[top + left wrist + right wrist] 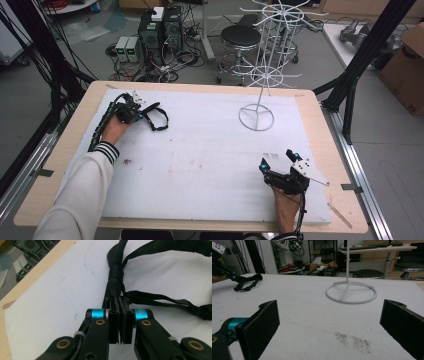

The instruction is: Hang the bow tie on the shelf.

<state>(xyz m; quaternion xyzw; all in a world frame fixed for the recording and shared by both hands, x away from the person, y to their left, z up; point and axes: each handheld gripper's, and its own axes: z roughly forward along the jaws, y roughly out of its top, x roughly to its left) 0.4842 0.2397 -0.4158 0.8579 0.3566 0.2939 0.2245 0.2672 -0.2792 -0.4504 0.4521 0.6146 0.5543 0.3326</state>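
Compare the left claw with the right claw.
The left claw is shut on the black strap; the right claw stands wide open with nothing between its pads. The left claw sits at the mat's far left, the right claw near its front right. Both are black with blue rings.

The black fabric strap (160, 300) runs off the top and right edges of the left gripper view, and the bit pinched between the black jaws is hidden by them. The tall white wire rack (270, 55) is cut off at the top of the high view. In the right gripper view only its ring base and lower stem show, and the black foam pads (262, 322) are cropped by the bottom and right edges.
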